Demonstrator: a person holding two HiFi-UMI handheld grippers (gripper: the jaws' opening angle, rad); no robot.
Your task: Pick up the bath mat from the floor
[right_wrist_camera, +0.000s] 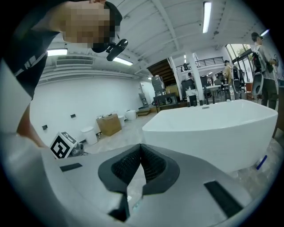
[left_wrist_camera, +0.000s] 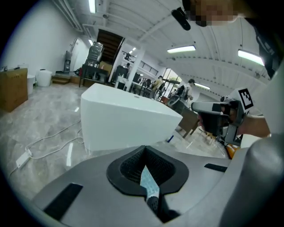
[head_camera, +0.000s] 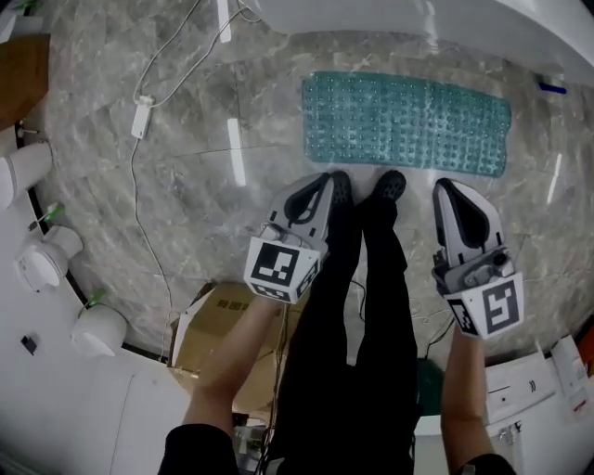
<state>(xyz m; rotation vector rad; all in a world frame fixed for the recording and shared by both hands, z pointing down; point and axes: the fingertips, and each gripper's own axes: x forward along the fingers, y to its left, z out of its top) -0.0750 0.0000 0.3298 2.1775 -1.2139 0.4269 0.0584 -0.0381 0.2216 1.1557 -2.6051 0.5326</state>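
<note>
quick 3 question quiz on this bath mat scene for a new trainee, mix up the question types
1. True or false: the bath mat lies flat on the floor beside the bathtub.
2. What do the left gripper and right gripper hold? A the mat; B a towel; C nothing.
3. Fill in: the mat's colour is ___.
Key: 1 true; 2 C, both are shut and empty; 3 teal.

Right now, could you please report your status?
Left gripper shut, empty. Right gripper shut, empty. Teal studded rubber bath mat flat on grey marble floor, untouched. Black shoes by its near edge.
</note>
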